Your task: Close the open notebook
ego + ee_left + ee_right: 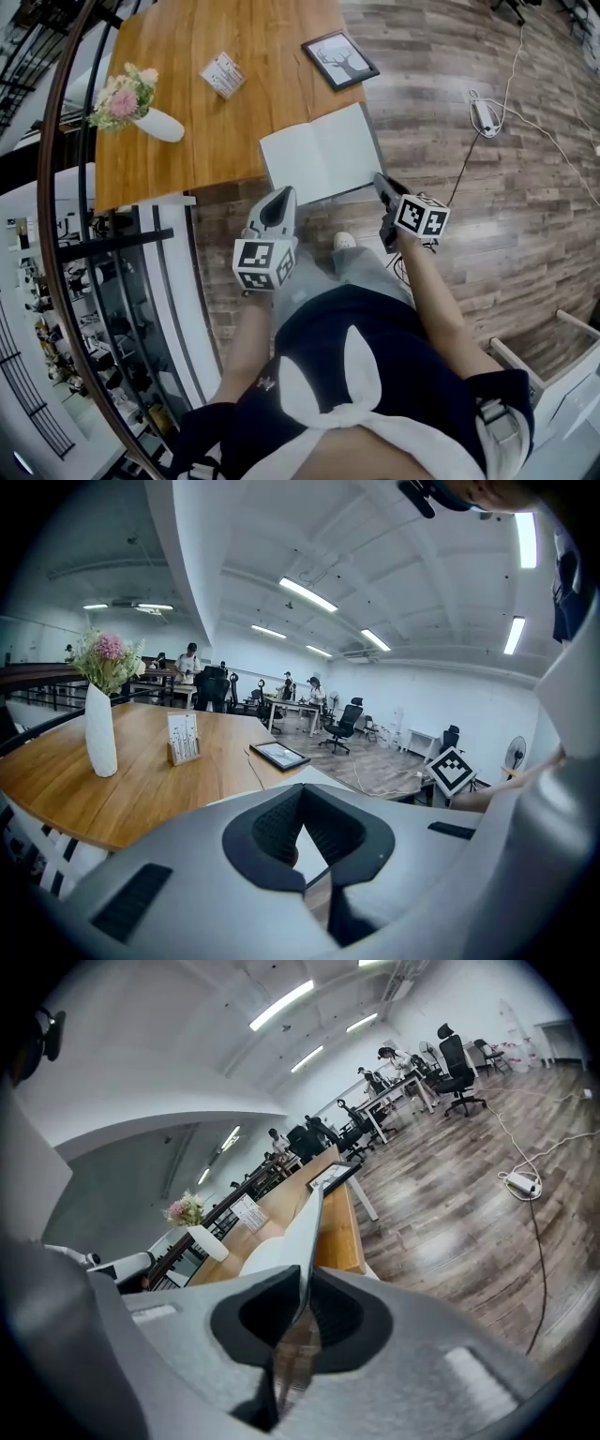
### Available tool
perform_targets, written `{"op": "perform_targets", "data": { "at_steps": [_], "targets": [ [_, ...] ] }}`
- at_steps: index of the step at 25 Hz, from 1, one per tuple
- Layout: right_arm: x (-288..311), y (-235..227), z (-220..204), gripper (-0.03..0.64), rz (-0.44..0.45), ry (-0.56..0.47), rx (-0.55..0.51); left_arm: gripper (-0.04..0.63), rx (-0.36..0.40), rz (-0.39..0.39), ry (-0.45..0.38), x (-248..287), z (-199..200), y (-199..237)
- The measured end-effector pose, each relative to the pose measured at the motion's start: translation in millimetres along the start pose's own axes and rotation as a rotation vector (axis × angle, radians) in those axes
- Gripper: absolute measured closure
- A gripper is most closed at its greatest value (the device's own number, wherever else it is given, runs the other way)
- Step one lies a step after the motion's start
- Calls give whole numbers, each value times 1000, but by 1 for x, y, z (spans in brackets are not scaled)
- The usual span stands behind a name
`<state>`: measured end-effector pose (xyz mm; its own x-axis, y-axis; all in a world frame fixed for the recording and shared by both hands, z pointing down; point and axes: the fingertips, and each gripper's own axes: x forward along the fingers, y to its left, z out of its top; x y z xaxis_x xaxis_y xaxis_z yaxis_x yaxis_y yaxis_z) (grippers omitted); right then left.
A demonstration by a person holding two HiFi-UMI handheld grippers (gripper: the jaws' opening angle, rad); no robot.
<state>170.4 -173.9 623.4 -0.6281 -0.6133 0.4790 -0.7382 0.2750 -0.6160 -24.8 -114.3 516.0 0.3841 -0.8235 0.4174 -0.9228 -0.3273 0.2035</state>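
Observation:
An open notebook (319, 155) with blank white pages lies at the near right corner of the wooden table (169, 159). My right gripper (380, 184) is at its right edge, shut on the right-hand cover. In the right gripper view that cover (309, 1227) stands up edge-on, tilted off the table, and runs down between the jaws of the right gripper (302, 1288). My left gripper (279, 202) hovers just off the table's front edge below the notebook's left page, touching nothing. Its jaws look shut and empty, and the white page (307, 855) shows behind the left gripper (302, 794).
On the table stand a white vase of flowers (155, 122), a small card holder (223, 75) and a dark picture frame (339, 59). A power strip (487, 117) with cables lies on the wood floor to the right. A railing (66, 187) runs along the left.

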Motion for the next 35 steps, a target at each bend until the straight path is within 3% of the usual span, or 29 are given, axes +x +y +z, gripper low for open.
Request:
{"op": "perform_targets", "data": {
  "at_steps": [20,35],
  "targets": [
    [-7,63,3,587,-176,-65,-249,578,58,-115,-14,-32,18,35],
    [-2,104,3,587,-232,-73,-392,578,76,-164,-11,-42,25,64]
  ]
}}
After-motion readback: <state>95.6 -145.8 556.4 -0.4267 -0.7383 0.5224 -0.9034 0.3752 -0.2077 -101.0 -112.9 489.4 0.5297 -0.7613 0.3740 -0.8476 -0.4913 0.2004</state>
